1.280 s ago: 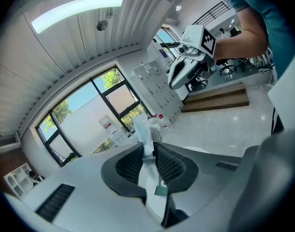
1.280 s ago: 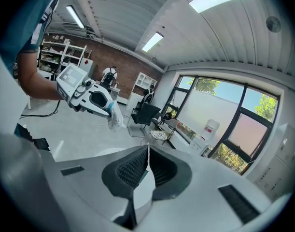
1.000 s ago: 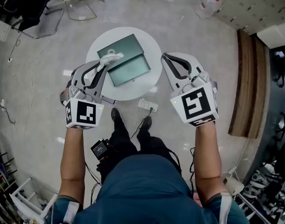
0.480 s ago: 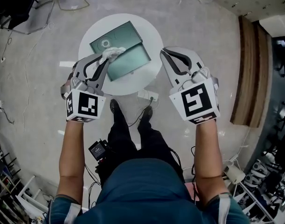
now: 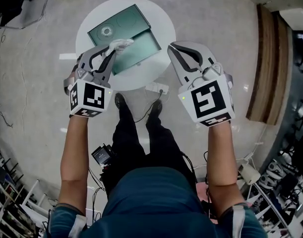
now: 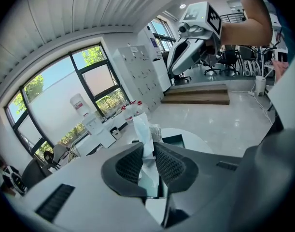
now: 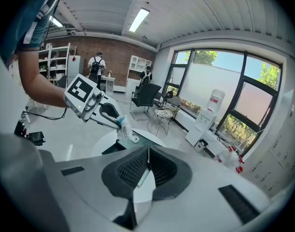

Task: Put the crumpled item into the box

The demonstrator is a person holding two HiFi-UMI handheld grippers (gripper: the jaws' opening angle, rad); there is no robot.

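The near-left corner of the box (image 5: 141,46) is hidden behind the left gripper (image 5: 113,49), and in both gripper views the gripper bodies cover most of it. The left gripper's ribbed dark fingers (image 6: 130,164) are clamped on the crumpled item (image 6: 143,132), a thin, creased white sheet whose lower part is lost between them. From above, the item lies over the box's edge; I cannot tell whether it touches.

The box is a shallow teal tray with its flat lid lying open behind it, on a round white counter (image 5: 158,16). The right gripper (image 5: 171,48) hangs off the counter's right rim, its fingers (image 7: 135,168) pressed together on nothing.

Under the counter, the person's dark shoes (image 5: 120,101) stand on glossy grey floor; a wooden step (image 5: 263,68) runs along the right.
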